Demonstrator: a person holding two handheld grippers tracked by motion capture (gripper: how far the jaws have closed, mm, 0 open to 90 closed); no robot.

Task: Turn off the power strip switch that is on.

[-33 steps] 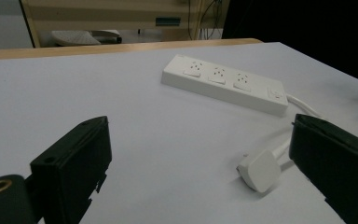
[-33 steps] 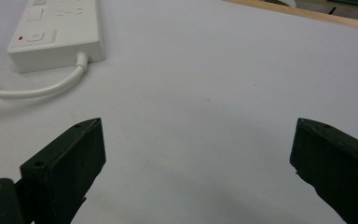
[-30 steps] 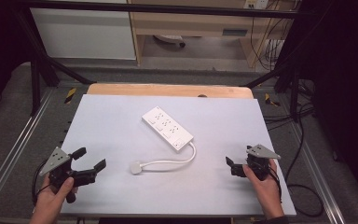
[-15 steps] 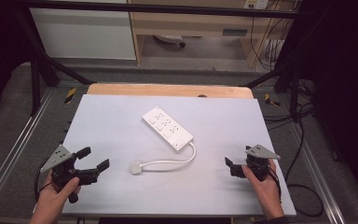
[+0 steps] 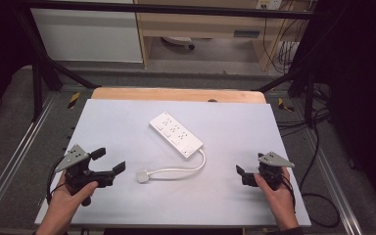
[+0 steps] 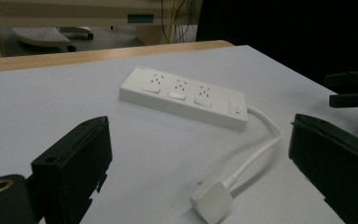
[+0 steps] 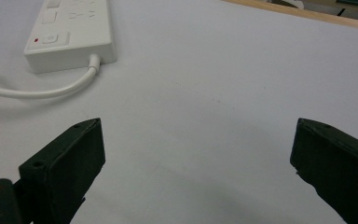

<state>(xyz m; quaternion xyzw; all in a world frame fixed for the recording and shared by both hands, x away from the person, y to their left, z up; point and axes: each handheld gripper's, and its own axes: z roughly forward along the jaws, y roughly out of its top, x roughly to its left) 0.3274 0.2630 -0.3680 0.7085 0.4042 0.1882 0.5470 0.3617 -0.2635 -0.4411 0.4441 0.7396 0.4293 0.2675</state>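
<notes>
A white power strip [image 5: 175,134] lies flat at the middle of the pale table top [image 5: 235,127], set diagonally. Its white cable [image 5: 183,169] curls forward to a white plug [image 5: 142,176] lying loose on the surface. My left gripper [image 5: 109,160] is open at the front left, its jaws pointing at the plug a short way off. The left gripper view has the strip [image 6: 184,95] and plug [image 6: 211,200] between the wide jaws of that gripper [image 6: 200,144]. At the front right my right gripper [image 5: 241,175] is open and empty, with the strip's switch end [image 7: 72,30] and cable [image 7: 42,91] ahead of it.
A wooden strip [image 5: 176,94] runs along the table's far edge. Black frame posts and metal rails [image 5: 10,156] flank the table, and loose cables [image 5: 318,205] lie on the floor at the right. Beyond the table stand a white cabinet [image 5: 88,34] and a wooden shelf [image 5: 210,24].
My left gripper has shifted slightly forward and right, toward the plug. The right gripper and the power strip have stayed where they were.
</notes>
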